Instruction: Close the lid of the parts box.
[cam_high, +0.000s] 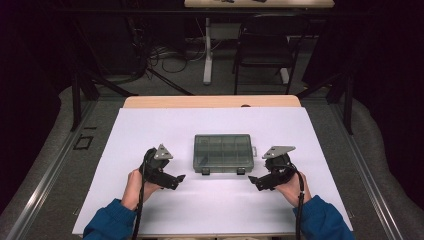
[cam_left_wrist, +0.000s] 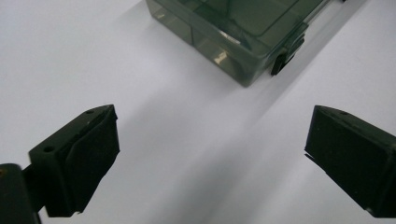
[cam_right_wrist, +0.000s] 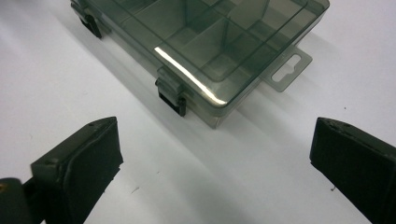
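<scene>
Here, a smoky translucent rectangular compartment box rests on smooth white table.

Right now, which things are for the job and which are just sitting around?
For the job:
- clear compartment box, lid shut, two latches on its near side
- left gripper, jaws open, nothing between them
- right gripper, jaws open, nothing between them

Just sitting around:
- black chair behind the table
- cables on the floor
- far table
</scene>
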